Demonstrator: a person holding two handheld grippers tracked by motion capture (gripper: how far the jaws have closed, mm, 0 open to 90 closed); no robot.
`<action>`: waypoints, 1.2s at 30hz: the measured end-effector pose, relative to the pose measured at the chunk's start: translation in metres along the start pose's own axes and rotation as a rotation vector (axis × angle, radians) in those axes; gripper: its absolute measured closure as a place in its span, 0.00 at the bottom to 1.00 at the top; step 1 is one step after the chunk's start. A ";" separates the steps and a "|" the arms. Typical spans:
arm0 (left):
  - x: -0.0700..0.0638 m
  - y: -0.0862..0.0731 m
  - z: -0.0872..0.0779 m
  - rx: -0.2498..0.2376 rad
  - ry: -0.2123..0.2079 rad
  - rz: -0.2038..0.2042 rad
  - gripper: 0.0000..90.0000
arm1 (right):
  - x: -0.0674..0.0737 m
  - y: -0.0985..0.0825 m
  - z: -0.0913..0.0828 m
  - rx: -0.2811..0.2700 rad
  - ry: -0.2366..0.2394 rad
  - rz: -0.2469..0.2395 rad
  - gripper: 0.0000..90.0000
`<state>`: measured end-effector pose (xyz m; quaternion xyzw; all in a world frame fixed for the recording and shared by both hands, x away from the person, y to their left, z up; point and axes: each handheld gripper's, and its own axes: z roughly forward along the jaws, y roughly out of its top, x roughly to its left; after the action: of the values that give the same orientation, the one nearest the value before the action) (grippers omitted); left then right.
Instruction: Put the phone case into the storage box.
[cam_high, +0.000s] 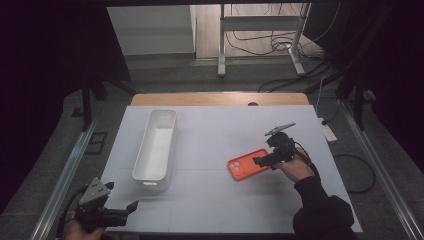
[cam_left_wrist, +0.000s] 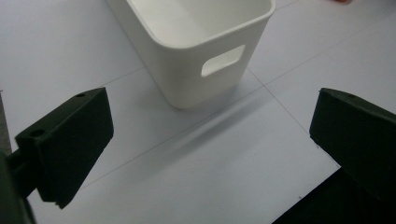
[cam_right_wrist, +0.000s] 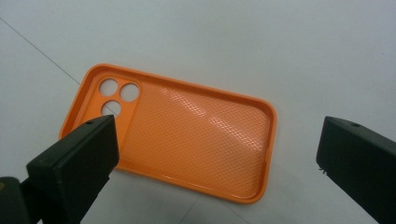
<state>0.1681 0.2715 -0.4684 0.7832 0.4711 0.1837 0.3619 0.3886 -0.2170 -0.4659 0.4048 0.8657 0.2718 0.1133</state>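
Right gripper (cam_high: 264, 161) poised over orange phone case (cam_high: 248, 164), jaws spread wide.

Reaching in from the lower right, forearm angled up and leftward, jaw tips over the case's right end; contact probably none, though hard to judge. Case (cam_right_wrist: 187, 135) lying hollow side up on the white table (cam_high: 225, 200), between the jaws, camera holes at far left. Left gripper (cam_high: 131, 207) low at the near-left table edge, jaws likewise wide, facing the white bin (cam_left_wrist: 196, 51) just ahead.

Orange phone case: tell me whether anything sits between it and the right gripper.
Nothing visible does. The orange phone case lies flat, inside up, on the white table, and the right gripper hovers right over it with jaws open on either side. The white bin stands well off to the left.
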 end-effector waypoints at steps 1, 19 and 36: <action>0.000 0.000 0.000 0.000 0.000 0.000 0.00 | 0.000 0.000 0.001 0.004 0.003 0.001 0.00; 0.000 0.000 0.000 0.002 0.000 0.004 0.01 | -0.005 0.004 0.005 0.051 0.058 0.018 0.70; -0.001 0.000 0.000 0.001 -0.003 0.009 0.01 | -0.007 0.000 0.017 0.102 0.040 -0.036 0.99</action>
<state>0.1677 0.2709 -0.4684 0.7858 0.4669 0.1840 0.3614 0.4004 -0.2161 -0.4798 0.3888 0.8877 0.2333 0.0799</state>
